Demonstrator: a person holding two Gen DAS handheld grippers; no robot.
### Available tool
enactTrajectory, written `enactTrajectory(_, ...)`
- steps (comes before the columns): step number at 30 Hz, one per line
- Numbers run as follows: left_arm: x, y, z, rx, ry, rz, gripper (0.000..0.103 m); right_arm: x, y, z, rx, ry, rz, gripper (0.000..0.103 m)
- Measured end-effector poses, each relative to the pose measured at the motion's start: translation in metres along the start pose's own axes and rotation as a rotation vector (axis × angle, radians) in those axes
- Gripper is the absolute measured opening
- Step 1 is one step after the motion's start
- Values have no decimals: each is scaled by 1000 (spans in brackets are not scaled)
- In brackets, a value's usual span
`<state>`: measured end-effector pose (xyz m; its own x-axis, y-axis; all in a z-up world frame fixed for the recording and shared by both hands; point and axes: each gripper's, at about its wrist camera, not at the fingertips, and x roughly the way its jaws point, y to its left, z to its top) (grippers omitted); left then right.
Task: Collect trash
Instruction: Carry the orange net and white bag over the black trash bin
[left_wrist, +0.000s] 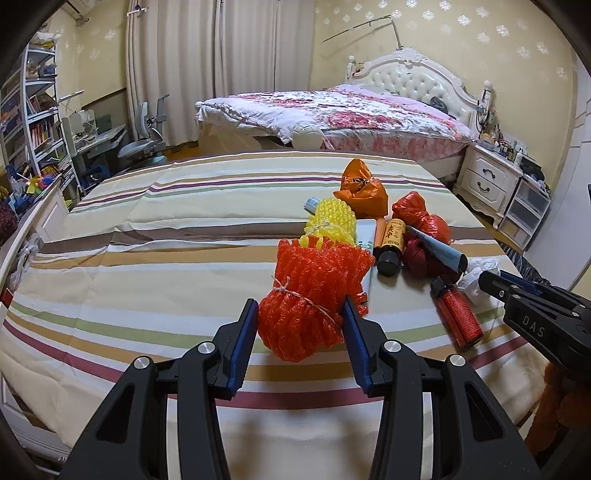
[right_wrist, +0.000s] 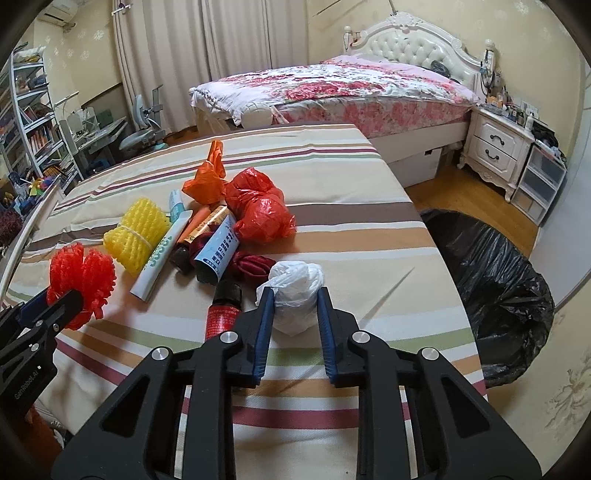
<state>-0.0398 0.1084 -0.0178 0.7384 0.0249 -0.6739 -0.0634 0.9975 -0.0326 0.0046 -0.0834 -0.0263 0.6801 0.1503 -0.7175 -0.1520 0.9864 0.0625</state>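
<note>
Right gripper (right_wrist: 295, 306): pads pinch the crumpled white plastic wad (right_wrist: 297, 295), one on each flank; no gap visible.
Left gripper (left_wrist: 301, 325): pads pressed to both sides of the tied red foam net (left_wrist: 314, 295).
Net axis: bundle runs away from the claw toward the yellow foam net (left_wrist: 332, 225); string tie crosses it midway.
Wad: roundish, no clear long axis; sits on the striped sheet (right_wrist: 369, 236), near the bed's right edge.
Key relation: black trash bag (right_wrist: 491, 280) stands open on the floor right of the wad, beyond the edge; right hand nearer.
Judgement: wad likely goes first, rightward.
</note>
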Motion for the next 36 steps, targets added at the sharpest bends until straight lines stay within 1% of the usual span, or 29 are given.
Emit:
enactTrajectory(5, -10, -7, 3, 7, -21, -17, 45, -10, -11, -1, 22, -19, -14, 21)
enactTrajectory(12, -23, -25, 11, 29, -59, -56, 45, -26, -38, 2, 44, -65, -84, 21)
enactTrajectory(20, -25, -73, 31, 96, -112, -145, 45, -42, -88, 8, 114, -106, -174, 21)
enactTrajectory(23, -19, -96, 40, 132, -130, -181, 45, -43, -104, 10, 134, -115, -199, 21)
enactTrajectory(27, -1, -132, 48, 190, -125, -223, 45, -43, -124, 11, 160, -126, -239, 21)
enactTrajectory(31, 18, -158, 52, 230, -116, -245, 45, -39, -144, 11, 192, -124, -269, 21)
enactTrajectory(36, 38, -182, 57, 247, -101, -268, 45, -29, -164, 10, 241, -110, -287, 21)
